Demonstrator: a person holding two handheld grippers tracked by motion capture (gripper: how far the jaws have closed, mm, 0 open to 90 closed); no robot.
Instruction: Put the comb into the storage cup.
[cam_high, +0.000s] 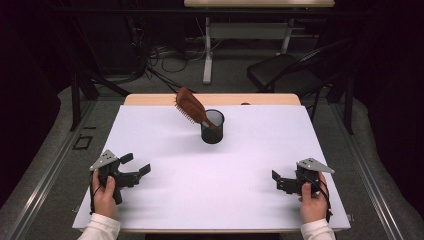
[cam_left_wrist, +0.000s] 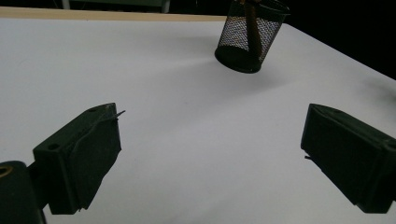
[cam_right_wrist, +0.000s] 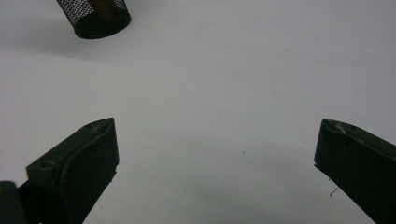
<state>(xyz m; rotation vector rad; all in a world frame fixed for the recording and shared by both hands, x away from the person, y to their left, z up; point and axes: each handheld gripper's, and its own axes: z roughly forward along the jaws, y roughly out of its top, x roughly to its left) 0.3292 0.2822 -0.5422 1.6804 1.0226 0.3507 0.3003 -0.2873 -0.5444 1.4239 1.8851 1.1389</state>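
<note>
Both grippers, left gripper (cam_high: 136, 164) and right gripper (cam_high: 276, 181), rest low near table (cam_high: 165, 210) edge, jaws spread, empty. Hairbrush (cam_high: 190, 107) stands handle-down in mesh cup (cam_high: 212, 127), mid-table, well apart. We judge reach not begun; next needs forward approach to brush.

White sleeves (cam_high: 100, 229) at both wrists; black two-jaw grippers (cam_high: 134, 169), each topped by grey triangular plate (cam_high: 104, 160), black cable (cam_high: 327, 197) trailing.

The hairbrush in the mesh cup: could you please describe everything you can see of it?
The hairbrush looks reddish-brown, perhaps wood, with an oval head and bristles on its lower-left face. It stands handle-down in the black mesh cup, leaning up and left over the rim. Only the cup touches it; both grippers sit far off, near the table's front edge.
</note>
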